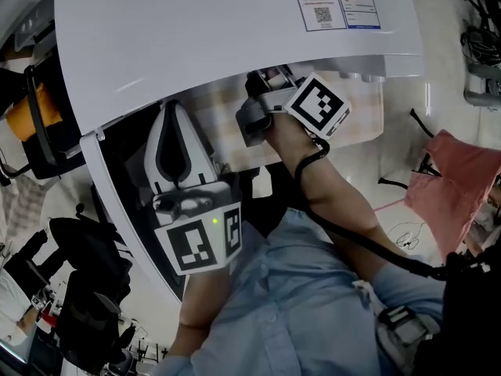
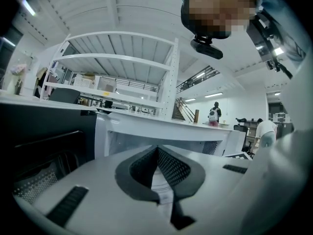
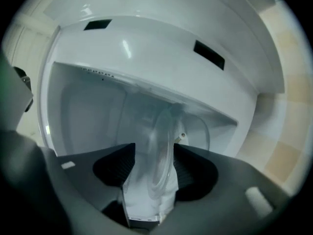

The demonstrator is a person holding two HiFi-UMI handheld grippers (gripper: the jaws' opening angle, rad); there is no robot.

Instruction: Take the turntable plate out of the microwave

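The white microwave fills the top of the head view, and its dark door hangs open to the left. My right gripper reaches into the white cavity; from above only its marker cube shows. The clear glass turntable plate stands edge-on between its jaws, which are spread wide, with a gap on the left side. My left gripper hovers beside the open door with its jaws meeting at the tips and nothing between them.
The microwave stands on a light tiled counter. A pink cloth and cables lie on the floor to the right. Black chairs and bags crowd the lower left. White shelving rises behind.
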